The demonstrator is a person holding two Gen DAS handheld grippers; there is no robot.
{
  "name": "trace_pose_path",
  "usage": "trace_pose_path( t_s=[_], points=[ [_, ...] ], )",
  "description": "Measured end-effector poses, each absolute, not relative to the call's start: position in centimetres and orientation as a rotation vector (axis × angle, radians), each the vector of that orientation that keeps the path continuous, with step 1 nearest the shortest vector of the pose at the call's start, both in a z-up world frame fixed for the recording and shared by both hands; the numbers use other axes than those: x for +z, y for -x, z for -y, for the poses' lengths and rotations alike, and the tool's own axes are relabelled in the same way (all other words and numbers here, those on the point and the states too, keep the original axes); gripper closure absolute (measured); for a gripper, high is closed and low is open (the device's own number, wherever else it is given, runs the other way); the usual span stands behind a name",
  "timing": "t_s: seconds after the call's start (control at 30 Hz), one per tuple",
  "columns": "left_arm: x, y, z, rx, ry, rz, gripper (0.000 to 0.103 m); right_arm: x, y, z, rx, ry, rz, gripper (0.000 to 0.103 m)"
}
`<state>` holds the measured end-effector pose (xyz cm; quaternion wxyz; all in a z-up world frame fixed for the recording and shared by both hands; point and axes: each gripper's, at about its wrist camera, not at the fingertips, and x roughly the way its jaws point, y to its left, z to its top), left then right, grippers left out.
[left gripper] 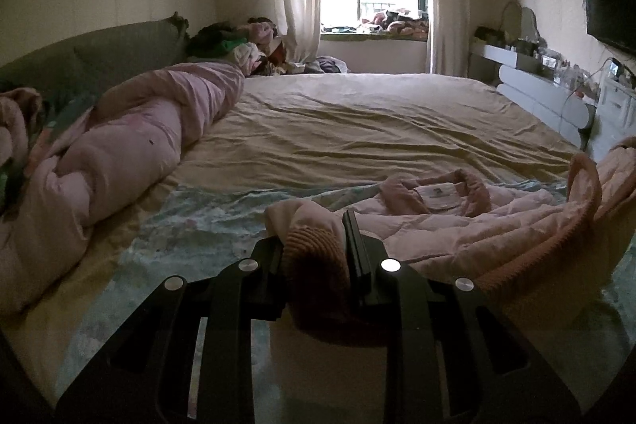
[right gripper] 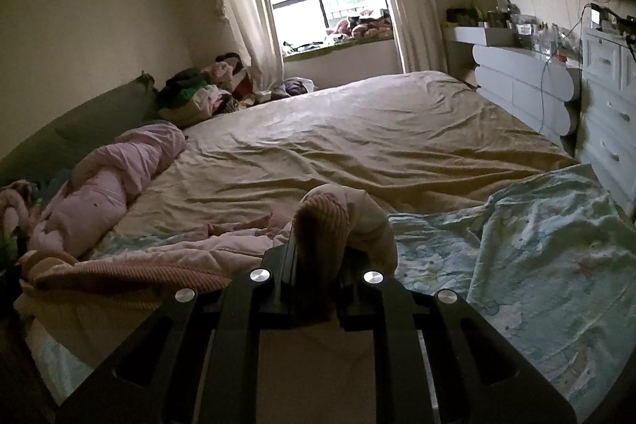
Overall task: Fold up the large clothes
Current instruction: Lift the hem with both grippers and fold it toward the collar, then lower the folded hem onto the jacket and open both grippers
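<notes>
Bedding, a rolled pink quilt (left gripper: 131,146), lies along the bed's (left gripper: 357,122) left side. Right of it the left gripper (left gripper: 318,245) is clamped on a ribbed cuff of the pink jacket (left gripper: 457,221), which spreads rightward from its fingers across the near bed edge, collar and label up. The right gripper (right gripper: 318,245) pinches another ribbed cuff, probably the other sleeve; the jacket trails off to its left. A patterned sheet (right gripper: 536,245) lies rightmost.
</notes>
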<state>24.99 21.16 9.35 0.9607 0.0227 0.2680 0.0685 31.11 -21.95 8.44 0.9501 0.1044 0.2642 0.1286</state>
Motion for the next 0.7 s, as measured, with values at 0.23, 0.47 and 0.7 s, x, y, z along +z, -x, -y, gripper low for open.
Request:
trace_pose_path(
  t_s=[0.23, 0.47, 0.7],
  points=[
    [8.3, -27.5, -21.5, 0.148, -0.071, -0.583, 0.086, 6.7, -34.7, 21.0, 0.227, -0.222, -0.606, 0.090],
    [6.7, -28.8, -21.5, 0.149, -0.088, -0.607, 0.086, 4.8, -37.6, 20.6, 0.216, -0.285, -0.675, 0.088],
    [5.0, -30.0, -22.3, 0.145, -0.076, -0.633, 0.086, 4.2, -38.4, 20.9, 0.248, -0.405, -0.677, 0.064]
  ],
)
